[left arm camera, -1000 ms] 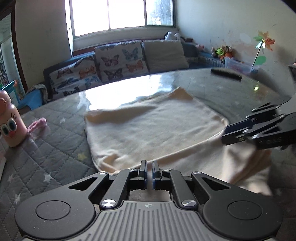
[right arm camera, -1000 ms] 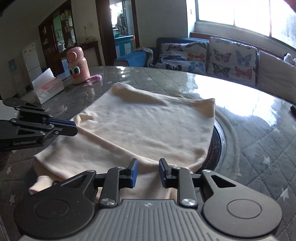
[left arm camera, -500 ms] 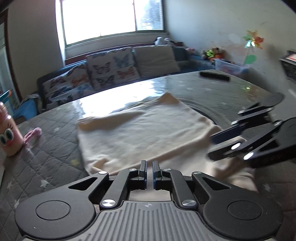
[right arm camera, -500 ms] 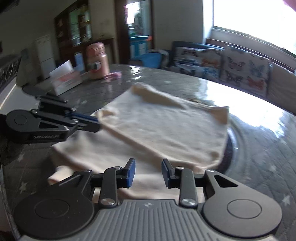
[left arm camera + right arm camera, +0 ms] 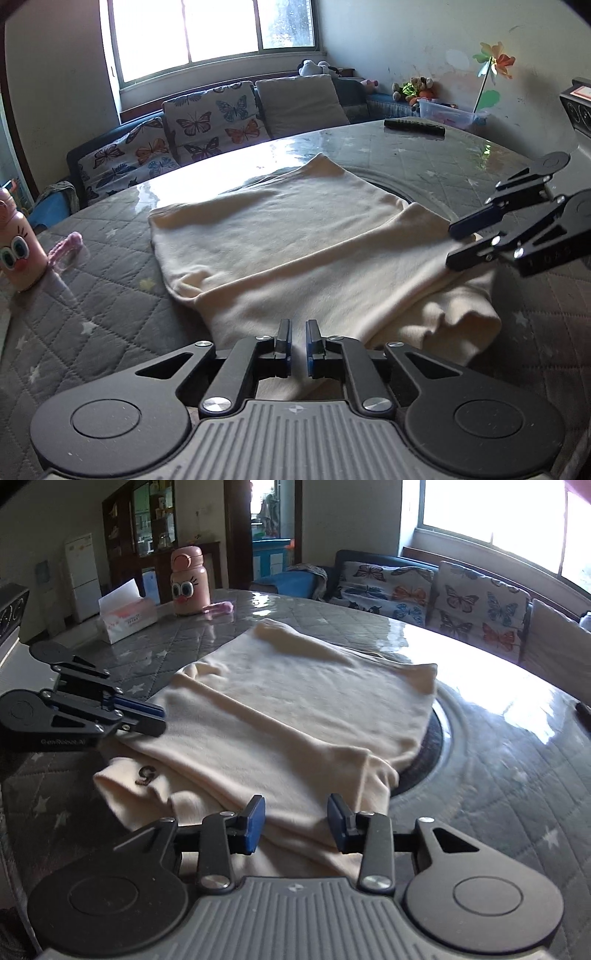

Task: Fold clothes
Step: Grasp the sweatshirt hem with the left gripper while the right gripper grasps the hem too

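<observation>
Left wrist view: cream garment (image 5: 295, 251) lies part-folded on the quilted grey tabletop (image 5: 92, 314). Left gripper (image 5: 297, 341) nearly together, holding nothing; advise pinching the near hem squarely before lifting. Sofa under the window.

Right wrist view: right gripper (image 5: 296, 819) apart over the garment's near edge. Pink bottle (image 5: 189, 581) far left.

The near edge of the cream knit garment (image 5: 295, 258) slips out of sight behind the left gripper (image 5: 297, 345), the pink cartoon-faced bottle (image 5: 13, 251) is cut by the frame edge, and the white tissue box's (image 5: 127, 618) print stays unreadable.
</observation>
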